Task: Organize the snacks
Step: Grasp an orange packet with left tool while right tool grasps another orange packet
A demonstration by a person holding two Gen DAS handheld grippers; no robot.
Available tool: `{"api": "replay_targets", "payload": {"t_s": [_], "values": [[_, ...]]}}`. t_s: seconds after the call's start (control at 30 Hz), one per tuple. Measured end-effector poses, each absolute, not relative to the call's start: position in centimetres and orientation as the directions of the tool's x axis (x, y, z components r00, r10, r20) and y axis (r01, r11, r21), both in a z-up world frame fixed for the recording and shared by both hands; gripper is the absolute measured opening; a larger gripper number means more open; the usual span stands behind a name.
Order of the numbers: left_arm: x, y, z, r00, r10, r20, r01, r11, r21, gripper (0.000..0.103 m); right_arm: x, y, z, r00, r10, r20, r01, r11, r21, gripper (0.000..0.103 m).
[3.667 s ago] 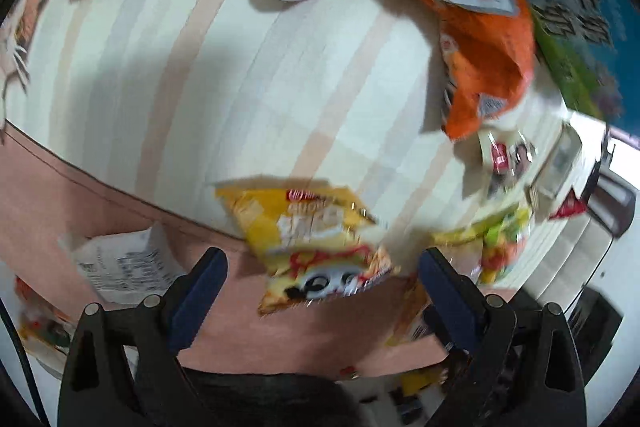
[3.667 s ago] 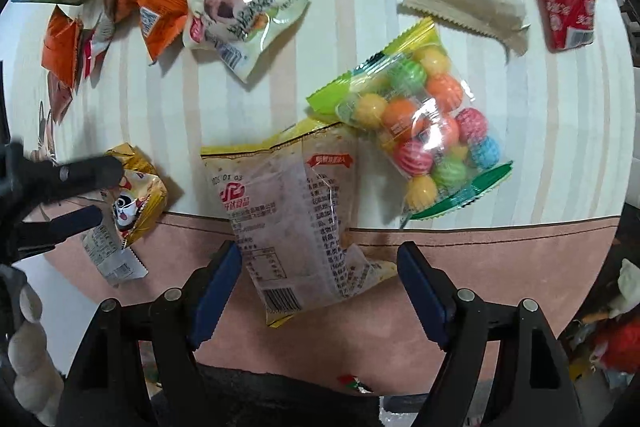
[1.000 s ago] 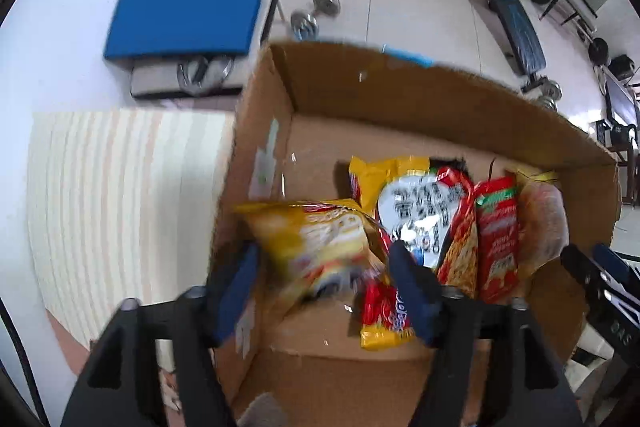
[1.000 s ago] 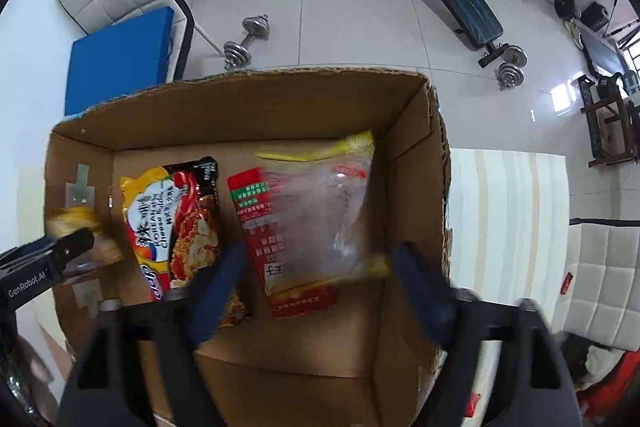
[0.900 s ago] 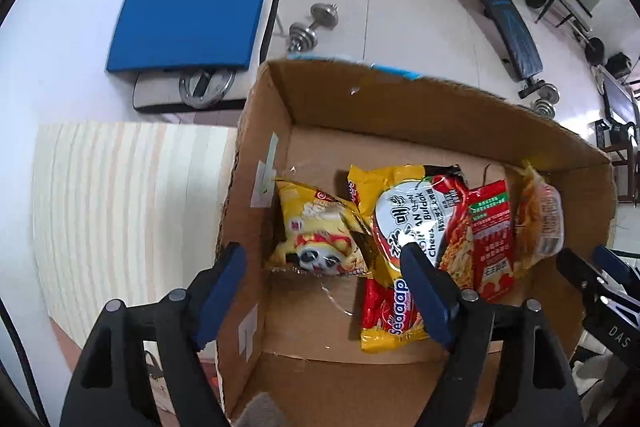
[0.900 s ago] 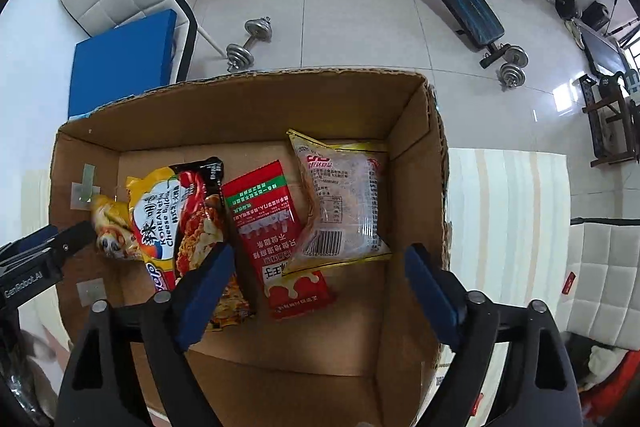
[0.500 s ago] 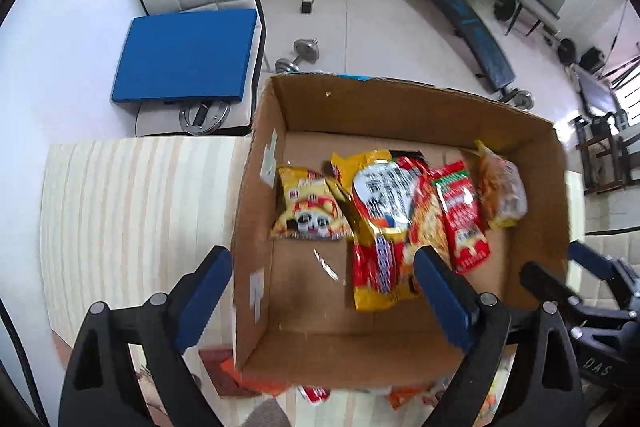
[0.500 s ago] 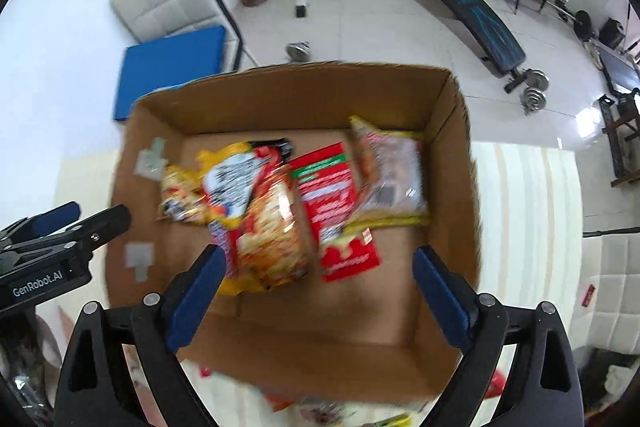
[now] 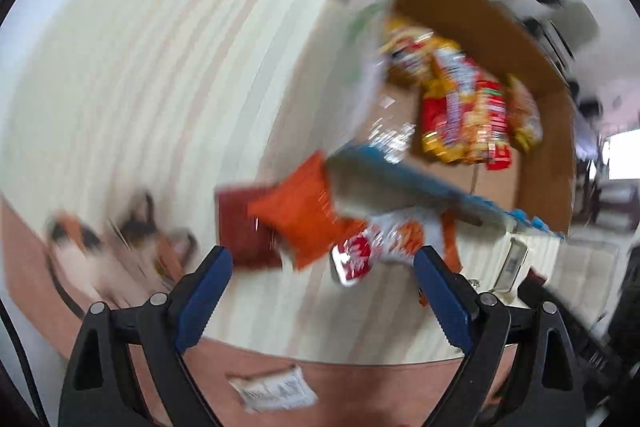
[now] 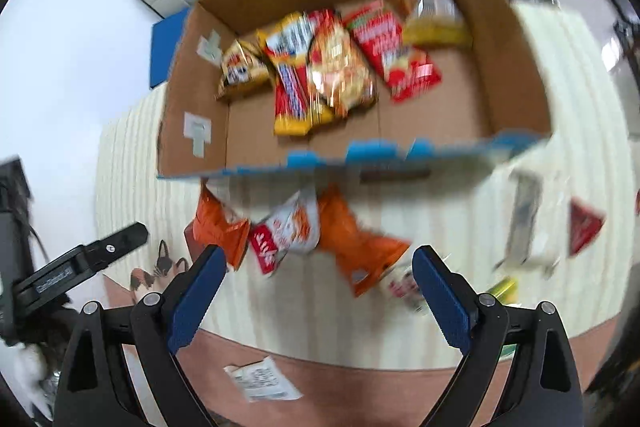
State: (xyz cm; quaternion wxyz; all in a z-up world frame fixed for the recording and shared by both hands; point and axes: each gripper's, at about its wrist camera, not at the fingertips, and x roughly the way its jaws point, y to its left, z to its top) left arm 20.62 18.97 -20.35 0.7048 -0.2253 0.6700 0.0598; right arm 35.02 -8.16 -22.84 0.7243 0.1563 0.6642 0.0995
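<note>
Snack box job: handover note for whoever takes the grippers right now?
Left gripper: open, empty; jaws just opened.
Right gripper: open, empty; jaws just opened further.
Cardboard box on the striped cloth holds a row of packets, including the yellow panda packet at one end and the clear bun packet at the other.
Left to do: loose packets on the cloth in front of the box, among them orange packets, a red-and-white packet and a small red packet. The frames are blurred, so no exact count.

Matt cardboard box (image 10: 512, 75), glossy plastic packets (image 10: 332, 63)
</note>
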Motion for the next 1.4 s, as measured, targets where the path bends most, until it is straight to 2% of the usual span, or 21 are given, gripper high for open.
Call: {"api": "replay_targets", "payload": {"t_s": [0.13,0.27,0.43,0.53,0.6,0.67,0.77,0.87,1.0,1.07,1.2,1.3,1.4], "values": [[20.0,20.4,-25.2,0.055,-0.326,-0.944,-0.501,0.809,-0.308,0.093,34.7,-6.9,-26.1,0.053,0.365,-0.93,0.11,0.923,0.369,0.096],[20.4,19.9,-28.9,0.016,-0.372,-0.928,-0.548,0.773,-0.319,0.093,35.0,-6.6,-28.8,0.03,0.363,-0.931,0.155,0.919,0.363,0.096],[21.3,18.9,-31.6,-0.023,-0.368,-0.93,-0.559,0.776,-0.293,0.093,35.5,-6.6,-30.8,-0.01,0.289,-0.957,0.087,0.954,0.288,0.095],[22.0,17.9,-31.3,-0.011,-0.334,-0.943,-0.53,0.801,-0.277,0.092,35.8,-5.9,-31.6,-0.04,0.246,-0.968,-0.008,0.969,0.247,0.094],[22.1,17.5,-31.1,-0.006,-0.32,-0.947,-0.527,0.806,-0.269,0.084,36.0,-5.1,-32.2,-0.068,0.217,-0.974,-0.085,0.971,0.222,0.092],[21.9,16.7,-30.6,-0.007,-0.279,-0.96,-0.499,0.833,-0.238,0.061,36.1,-4.3,-32.6,-0.079,0.187,-0.979,-0.142,0.97,0.197,0.083],[21.4,16.2,-30.4,-0.009,-0.266,-0.964,-0.471,0.851,-0.231,0.05,36.2,-3.1,-33.5,-0.088,0.113,-0.99,-0.223,0.966,0.13,0.064],[20.3,15.3,-29.9,-0.025,-0.224,-0.974,-0.42,0.887,-0.193,0.048,35.9,-2.4,-33.9,-0.067,0.079,-0.995,-0.259,0.961,0.094,0.057],[17.9,13.3,-29.3,-0.056,-0.133,-0.99,-0.308,0.945,-0.11,0.048,34.8,-3.3,-34.0,-0.094,0.089,-0.992,-0.179,0.978,0.104,0.052],[16.3,11.4,-29.3,-0.08,-0.078,-0.994,-0.226,0.972,-0.058,0.048,33.6,-4.4,-34.2,-0.131,0.117,-0.984,-0.107,0.986,0.132,0.049],[13.1,8.1,-29.7,-0.106,0.0,-0.994,-0.1,0.995,0.011,0.048,30.8,-6.4,-35.0,-0.214,0.221,-0.952,0.03,0.975,0.22,0.048],[12.2,6.4,-29.9,-0.094,0.04,-0.995,-0.083,0.995,0.048,0.051,30.2,-7.3,-35.6,-0.226,0.247,-0.942,0.081,0.969,0.234,0.054],[12.5,6.4,-30.3,-0.104,0.029,-0.994,-0.111,0.993,0.041,0.051,29.8,-8.0,-36.3,-0.228,0.25,-0.941,0.097,0.968,0.233,0.055]]}}
